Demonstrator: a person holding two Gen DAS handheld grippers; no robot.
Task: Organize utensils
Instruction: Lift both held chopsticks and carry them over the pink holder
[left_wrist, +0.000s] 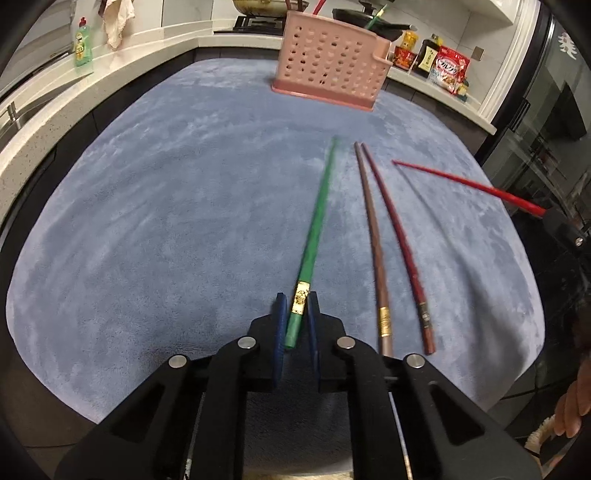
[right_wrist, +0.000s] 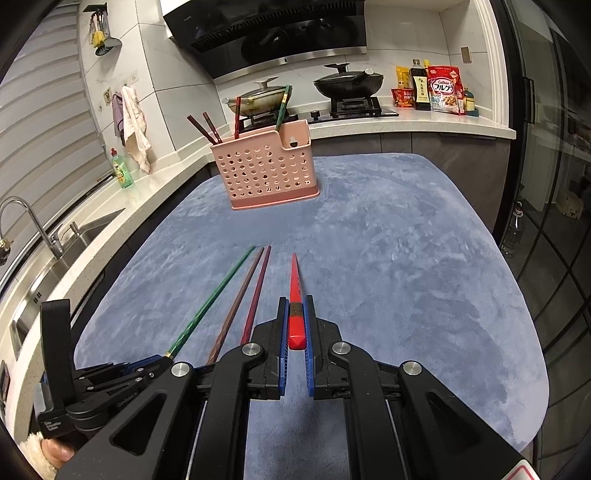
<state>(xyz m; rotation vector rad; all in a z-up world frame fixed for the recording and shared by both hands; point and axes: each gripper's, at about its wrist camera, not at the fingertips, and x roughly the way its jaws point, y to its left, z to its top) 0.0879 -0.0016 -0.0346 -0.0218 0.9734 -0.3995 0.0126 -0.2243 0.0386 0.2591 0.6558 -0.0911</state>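
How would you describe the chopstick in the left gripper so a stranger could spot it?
On the blue mat in front of the pink basket, four chopsticks point toward the basket. It is the leftmost one, the green chopstick, pinched in the left gripper; its neighbours are brown and red.

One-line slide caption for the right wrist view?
Right tool grips a red chopstick above the blue mat, facing the pink utensil holder.
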